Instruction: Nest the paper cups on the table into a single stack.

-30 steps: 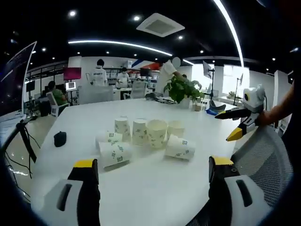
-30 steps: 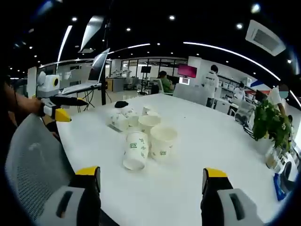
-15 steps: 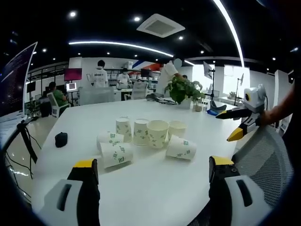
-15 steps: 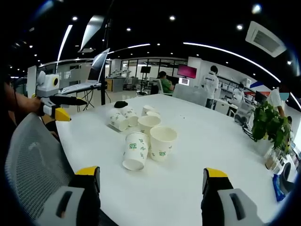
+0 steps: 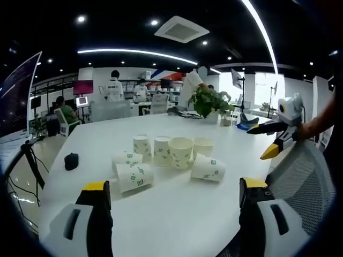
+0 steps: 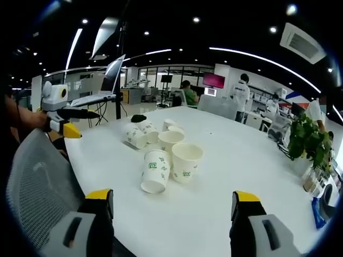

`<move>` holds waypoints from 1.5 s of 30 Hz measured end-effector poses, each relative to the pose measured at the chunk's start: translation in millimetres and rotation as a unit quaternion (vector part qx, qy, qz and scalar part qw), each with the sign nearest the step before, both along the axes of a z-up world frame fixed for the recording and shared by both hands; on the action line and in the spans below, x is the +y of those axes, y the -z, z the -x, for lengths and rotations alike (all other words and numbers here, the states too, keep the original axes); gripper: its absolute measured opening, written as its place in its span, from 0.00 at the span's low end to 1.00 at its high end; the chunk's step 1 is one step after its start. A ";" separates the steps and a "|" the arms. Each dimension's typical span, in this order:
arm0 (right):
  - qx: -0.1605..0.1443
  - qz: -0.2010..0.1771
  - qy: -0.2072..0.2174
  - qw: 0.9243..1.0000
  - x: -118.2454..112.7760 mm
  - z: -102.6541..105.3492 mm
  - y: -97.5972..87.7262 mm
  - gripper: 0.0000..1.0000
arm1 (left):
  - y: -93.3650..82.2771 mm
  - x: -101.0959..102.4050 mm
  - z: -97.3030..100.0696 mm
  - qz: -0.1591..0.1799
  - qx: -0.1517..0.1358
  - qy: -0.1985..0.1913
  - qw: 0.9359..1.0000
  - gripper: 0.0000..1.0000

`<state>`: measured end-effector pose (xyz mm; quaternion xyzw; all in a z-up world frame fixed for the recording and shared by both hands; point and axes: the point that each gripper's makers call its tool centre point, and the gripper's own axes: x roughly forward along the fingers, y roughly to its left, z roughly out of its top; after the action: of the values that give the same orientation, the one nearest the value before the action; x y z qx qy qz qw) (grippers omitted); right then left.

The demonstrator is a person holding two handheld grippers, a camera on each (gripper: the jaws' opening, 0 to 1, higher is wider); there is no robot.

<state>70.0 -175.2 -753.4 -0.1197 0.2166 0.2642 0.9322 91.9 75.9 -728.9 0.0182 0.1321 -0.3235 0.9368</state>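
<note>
Several white paper cups with green print sit in a loose cluster on the white table (image 5: 177, 214). Some stand upright, such as the wide cup (image 5: 180, 152) and its neighbour (image 5: 161, 150). Others lie on their sides (image 5: 133, 176), (image 5: 208, 168). In the right gripper view the nearest lying cup (image 6: 156, 170) rests against an upright cup (image 6: 186, 160). My left gripper (image 5: 174, 201) is open, short of the cluster. My right gripper (image 6: 171, 206) is open too, back from the cups. Each gripper shows in the other's view, held in a hand: right gripper (image 5: 276, 136), left gripper (image 6: 61, 120).
A small black object (image 5: 71, 160) lies on the table left of the cups. A potted plant (image 5: 209, 101) stands at the far edge. A grey mesh chair back (image 5: 300, 176) sits at the near table edge. People stand and sit in the office behind.
Both views have shifted only slightly. The cups lie as before and both grippers stay open.
</note>
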 end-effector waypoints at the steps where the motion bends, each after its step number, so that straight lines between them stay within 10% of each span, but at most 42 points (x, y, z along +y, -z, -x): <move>1: 0.000 -0.001 0.000 1.000 0.7 0.2 -0.6 0.92 | 0.2 0.1 0.0 0.000 0.000 0.000 1.000 0.99; 45: 0.015 -0.003 0.004 1.000 -4.2 -14.1 -17.6 0.97 | -1.4 -3.2 1.1 -0.034 0.006 0.018 0.999 0.99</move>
<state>84.1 -179.4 -735.8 -0.1119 0.2305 0.2628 0.9302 90.8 72.7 -727.5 0.0503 0.1485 -0.3357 0.9288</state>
